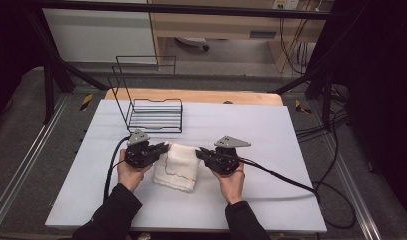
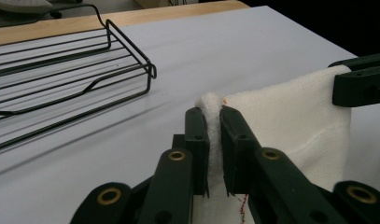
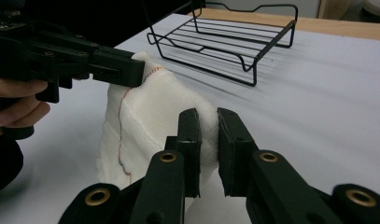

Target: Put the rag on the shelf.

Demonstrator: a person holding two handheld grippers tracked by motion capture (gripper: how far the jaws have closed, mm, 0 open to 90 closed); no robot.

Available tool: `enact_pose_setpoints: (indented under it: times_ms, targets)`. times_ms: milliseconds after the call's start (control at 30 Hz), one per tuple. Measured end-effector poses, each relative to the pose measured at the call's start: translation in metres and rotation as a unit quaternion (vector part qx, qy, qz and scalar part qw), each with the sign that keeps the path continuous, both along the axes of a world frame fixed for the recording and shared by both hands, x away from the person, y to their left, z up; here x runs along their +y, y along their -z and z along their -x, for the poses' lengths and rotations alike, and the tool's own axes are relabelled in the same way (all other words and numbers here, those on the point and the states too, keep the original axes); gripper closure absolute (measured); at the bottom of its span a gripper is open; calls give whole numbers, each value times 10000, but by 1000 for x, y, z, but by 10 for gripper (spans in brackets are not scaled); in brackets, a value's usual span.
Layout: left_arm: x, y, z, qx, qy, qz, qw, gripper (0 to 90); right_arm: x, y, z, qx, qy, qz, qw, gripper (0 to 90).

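Observation:
A white folded towel [image 1: 177, 165] with a coloured stitched edge hangs between both grippers above the white table [image 1: 271, 150]. My left gripper [image 1: 164, 147] is shut on the towel's left top corner; in the left gripper view the cloth [image 2: 290, 116] is pinched between the jaws of that gripper [image 2: 214, 116]. My right gripper [image 1: 198, 152] is shut on the right top corner, and the right gripper view has the towel [image 3: 150, 112] squeezed between the jaws of that gripper [image 3: 207, 122]. The towel's lower part drapes down onto the table.
A black wire rack [image 1: 153, 112] stands on the table behind the towel, toward the back left. Cables [image 1: 291, 182] trail from the grippers across the table's right side and over its left edge. A wooden board [image 1: 191, 96] borders the table's far edge.

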State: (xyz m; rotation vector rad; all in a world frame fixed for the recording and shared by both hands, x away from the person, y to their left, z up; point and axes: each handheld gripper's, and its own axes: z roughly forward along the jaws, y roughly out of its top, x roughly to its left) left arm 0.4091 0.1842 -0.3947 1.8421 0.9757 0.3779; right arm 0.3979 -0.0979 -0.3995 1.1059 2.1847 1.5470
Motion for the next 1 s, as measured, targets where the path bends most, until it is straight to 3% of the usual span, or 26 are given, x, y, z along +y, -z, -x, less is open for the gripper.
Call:
enact_pose_setpoints:
  times_ms: [400,1000]
  targets:
    - [2,-15,11,-283,-32,196,9994,816,-2,-17,4,-266,3,-54,9996,803]
    - [8,-40,22,-696,-118,486,9963,818,1,-45,8,-717,-20,-148,9973,806]
